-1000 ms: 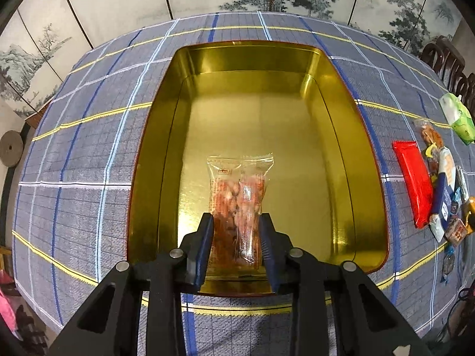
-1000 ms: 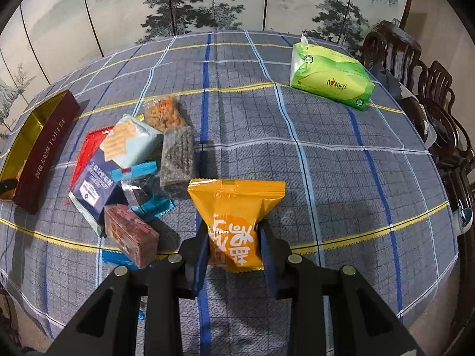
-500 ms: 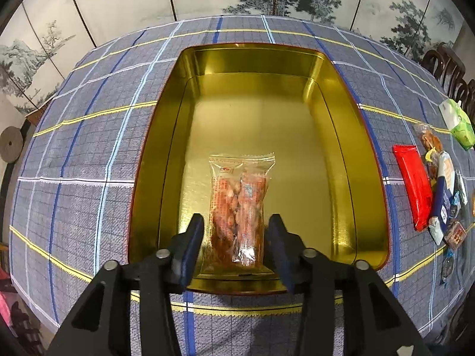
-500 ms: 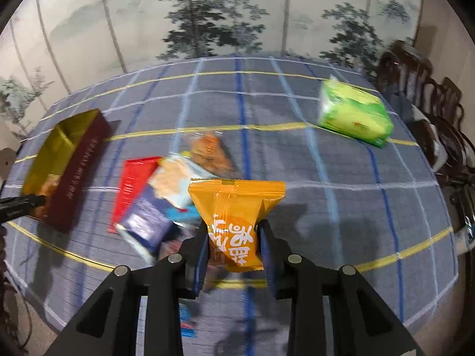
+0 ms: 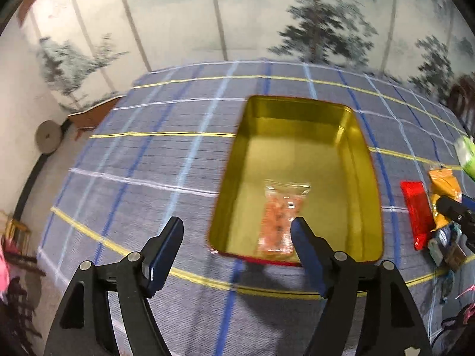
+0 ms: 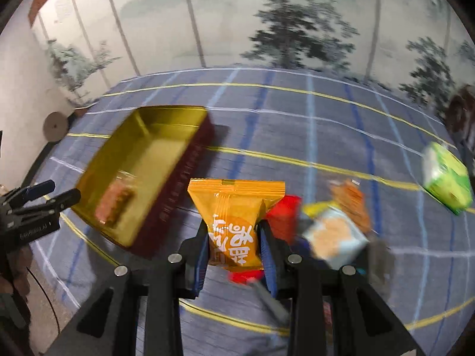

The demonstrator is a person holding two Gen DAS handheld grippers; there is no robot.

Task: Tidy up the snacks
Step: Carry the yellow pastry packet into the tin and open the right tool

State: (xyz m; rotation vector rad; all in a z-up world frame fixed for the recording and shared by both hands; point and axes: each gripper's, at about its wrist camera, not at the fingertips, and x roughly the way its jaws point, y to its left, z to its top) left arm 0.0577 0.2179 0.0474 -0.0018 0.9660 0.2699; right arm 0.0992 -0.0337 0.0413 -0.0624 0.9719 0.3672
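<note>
A gold tin [image 5: 297, 102] with dark red outer walls sits on the blue checked tablecloth. A clear packet of orange snacks [image 5: 279, 222] lies flat inside it near the front wall. My left gripper [image 5: 236, 225] hovers above and in front of the tin, its jaws opening with nothing between them. My right gripper [image 6: 233, 237] is shut on an orange packet with white lettering [image 6: 234, 207], lifted off the table just right of the tin [image 6: 148, 148]. The right wrist view shows the left gripper [image 6: 61, 190] at the far left edge and the clear packet [image 6: 114, 200] in the tin.
A blurred pile of snacks lies right of the tin: a red packet [image 6: 285, 210], a pale blue packet [image 6: 332, 237] and a clear bag of brown snacks [image 6: 350, 195]. A green tissue pack [image 6: 445, 178] sits farther right, near dark wooden chairs [image 6: 460, 112]. A painted screen stands behind the table.
My left gripper let go of the clear packet, opened wide and drew back and up from the tin. My right gripper carried the orange packet left, from the snack pile toward the tin.
</note>
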